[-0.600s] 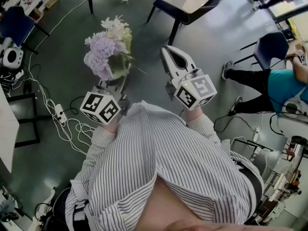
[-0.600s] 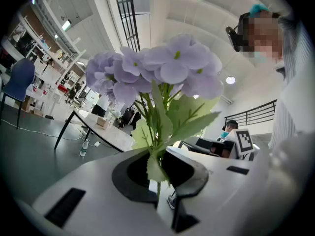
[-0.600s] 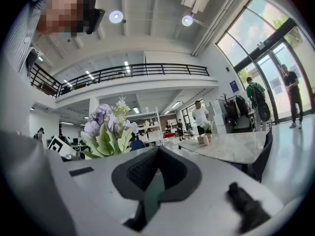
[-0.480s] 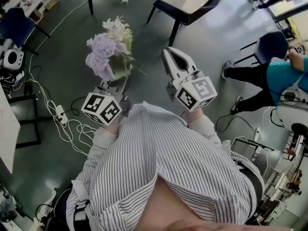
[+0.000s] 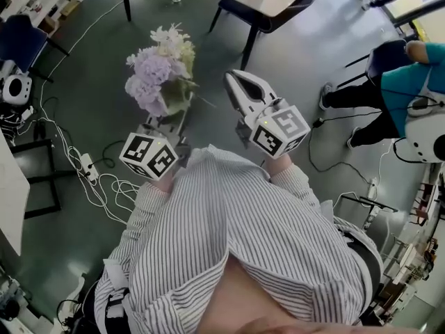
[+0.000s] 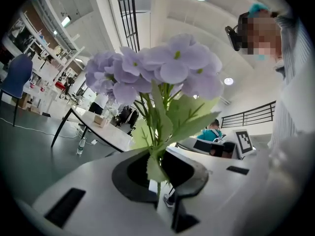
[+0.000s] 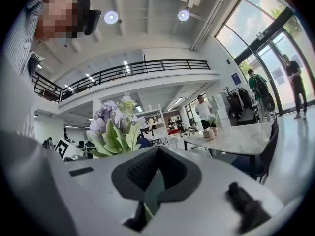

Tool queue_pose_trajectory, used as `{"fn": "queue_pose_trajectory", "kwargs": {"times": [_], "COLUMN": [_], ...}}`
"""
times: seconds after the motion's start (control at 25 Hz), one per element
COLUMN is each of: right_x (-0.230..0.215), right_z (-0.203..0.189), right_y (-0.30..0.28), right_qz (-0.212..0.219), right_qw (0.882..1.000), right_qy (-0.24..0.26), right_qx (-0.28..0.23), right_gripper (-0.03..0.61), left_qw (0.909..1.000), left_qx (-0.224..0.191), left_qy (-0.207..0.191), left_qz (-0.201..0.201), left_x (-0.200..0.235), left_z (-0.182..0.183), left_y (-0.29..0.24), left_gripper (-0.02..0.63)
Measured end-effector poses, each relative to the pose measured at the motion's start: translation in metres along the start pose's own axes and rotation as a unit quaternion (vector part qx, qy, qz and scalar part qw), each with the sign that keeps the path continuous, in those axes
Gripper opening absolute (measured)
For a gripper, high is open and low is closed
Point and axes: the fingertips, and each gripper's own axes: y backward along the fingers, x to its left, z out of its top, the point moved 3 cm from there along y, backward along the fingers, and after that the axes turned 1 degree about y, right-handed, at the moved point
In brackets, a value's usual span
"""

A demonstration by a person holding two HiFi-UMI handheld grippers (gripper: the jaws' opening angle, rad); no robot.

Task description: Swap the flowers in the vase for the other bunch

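Over a cable-strewn floor [image 5: 97,61], left gripper [image 5: 167,120] clamps the purple bunch [image 5: 154,75]; right gripper [image 5: 236,83] closed, seemingly empty.

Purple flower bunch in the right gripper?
No, the purple flower bunch has its stem clamped in the jaws of the left gripper.

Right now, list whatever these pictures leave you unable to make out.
The vase: in no view.
Flower bunch stem ends: head view, behind left gripper.
Green sliver between right gripper's shut jaws: right gripper view, too little shows.
Potted plant on far table: right gripper view, too small.
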Motion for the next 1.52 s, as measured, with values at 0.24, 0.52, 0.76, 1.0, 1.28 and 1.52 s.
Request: {"fn": "queue_pose_trajectory", "kwargs": {"times": [0.24, 0.52, 0.76, 1.0, 1.28, 1.52], "right_x": [0.012, 0.012, 0.015, -0.017, -0.082, -0.127], "right_z": [-0.013, -0.027, -0.04, -0.047, -0.027, -0.004], "right_y": [-0.01, -0.025, -0.042, -0.059, -0.098, -0.134], "right_qz": [0.007, -0.01, 0.005, 0.003, 0.002, -0.011], "right_qw": [1.0, 0.999, 0.999, 0.997, 0.999, 1.0], "right_qy": [-0.023, -0.026, -0.034, -0.047, -0.023, -0.005], "right_qx": [0.011, 0.017, 0.037, 0.052, 0.045, 0.021], "right_gripper": [0.017, 0.017, 0.017, 0.017, 0.017, 0.017], "left_qw": [0.9998, 0.9994, 0.9986, 0.9985, 0.9989, 0.9996], "left_qx": [0.018, 0.03, 0.05, 0.053, 0.045, 0.024], "left_qy": [-0.004, -0.009, -0.013, 0.001, -0.005, -0.011], "left_qz": [-0.003, -0.015, -0.015, -0.011, -0.005, 0.009], "left_x": [0.014, 0.037, 0.061, 0.075, 0.103, 0.13], "left_z": [-0.003, -0.001, 0.005, 0.005, 0.016, 0.031], "left_y": [0.005, 0.007, 0.006, -0.024, -0.093, -0.132], "left_gripper": [0.049, 0.049, 0.049, 0.049, 0.049, 0.049]}}
